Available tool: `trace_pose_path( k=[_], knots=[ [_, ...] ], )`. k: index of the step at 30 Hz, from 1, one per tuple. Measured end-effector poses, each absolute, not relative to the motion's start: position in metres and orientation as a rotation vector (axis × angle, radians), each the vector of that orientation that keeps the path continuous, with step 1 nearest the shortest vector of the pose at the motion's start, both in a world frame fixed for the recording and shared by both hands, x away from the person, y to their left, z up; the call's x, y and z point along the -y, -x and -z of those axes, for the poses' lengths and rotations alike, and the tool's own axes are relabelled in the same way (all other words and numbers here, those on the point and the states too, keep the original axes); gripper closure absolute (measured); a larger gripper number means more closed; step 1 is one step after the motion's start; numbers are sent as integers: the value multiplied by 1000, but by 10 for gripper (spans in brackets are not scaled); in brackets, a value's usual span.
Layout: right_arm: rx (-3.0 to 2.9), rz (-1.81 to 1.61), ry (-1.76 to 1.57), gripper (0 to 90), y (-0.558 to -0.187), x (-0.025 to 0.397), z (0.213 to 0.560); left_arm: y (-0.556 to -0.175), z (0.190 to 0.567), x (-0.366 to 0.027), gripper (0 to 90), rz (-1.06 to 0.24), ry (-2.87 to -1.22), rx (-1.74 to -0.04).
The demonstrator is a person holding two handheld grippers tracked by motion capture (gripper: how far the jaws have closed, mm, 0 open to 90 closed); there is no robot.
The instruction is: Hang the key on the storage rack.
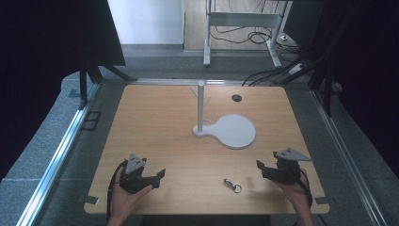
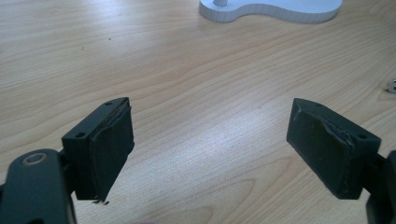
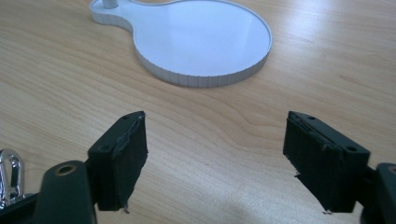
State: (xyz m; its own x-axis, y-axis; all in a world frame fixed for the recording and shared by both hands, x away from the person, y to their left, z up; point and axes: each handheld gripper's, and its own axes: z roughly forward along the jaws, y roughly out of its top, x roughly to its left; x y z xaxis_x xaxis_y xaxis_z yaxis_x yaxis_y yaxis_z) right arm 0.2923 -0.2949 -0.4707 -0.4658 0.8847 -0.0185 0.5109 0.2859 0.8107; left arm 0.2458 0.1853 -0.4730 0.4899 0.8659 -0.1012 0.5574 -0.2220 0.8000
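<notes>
Both hands sit low at the near edge of the light wooden table, one black two-jaw gripper in each. The left gripper is near the front-left, the right gripper near the front-right, and both have their jaws spread wide with nothing between them, just bare wood grain.

The small silver metal clasp with a ring lies flat on the table between the two grippers, closer to the right one and not touched by either. From above it looks tiny, basically a short shiny link plus a loop.

The high view gives the whole layout: a white stand with a round flat base and a thin upright post with little pegs sits past the middle of the table, well apart from the clasp, with a dark round hole in the tabletop behind it.

The right gripper view gets the stand's white base close up, ribbed edge and all, but cuts the post off at the top. It also catches the clasp at the far left edge, just beside its own left-hand jaw (chrome, shiny, partly cropped).

The left gripper view has a sliver of the stand's base up top and a speck of metal at the right edge, too cropped to tell what it is.
</notes>
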Motion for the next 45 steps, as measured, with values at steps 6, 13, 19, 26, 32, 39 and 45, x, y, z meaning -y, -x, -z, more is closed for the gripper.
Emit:
trace_pose_path(
  k=[6,13,19,26,32,39,45],
  knots=[
    [-2119,-1010,-1241,244,-293,288,475,-244,470,-189,166,-456,-1898,-1162],
    [-2204,-1048,-1212,299,-292,283,468,-245,472,-185,185,-423,-1917,-1144],
    [-2294,-1071,-1127,358,-284,273,455,-242,470,-179,192,-422,-1940,-1114],
    [-2362,-1073,-1101,396,-281,264,454,-244,474,-176,191,-422,-1975,-1118],
    [-2408,-1071,-1084,420,-282,255,457,-244,475,-176,191,-417,-1994,-1120],
    [-2496,-1052,-1101,458,-282,247,457,-243,477,-181,192,-399,-1990,-1143],
    [-2616,-928,-1076,528,-282,232,454,-241,474,-178,193,-381,-2002,-1105]
  ],
)
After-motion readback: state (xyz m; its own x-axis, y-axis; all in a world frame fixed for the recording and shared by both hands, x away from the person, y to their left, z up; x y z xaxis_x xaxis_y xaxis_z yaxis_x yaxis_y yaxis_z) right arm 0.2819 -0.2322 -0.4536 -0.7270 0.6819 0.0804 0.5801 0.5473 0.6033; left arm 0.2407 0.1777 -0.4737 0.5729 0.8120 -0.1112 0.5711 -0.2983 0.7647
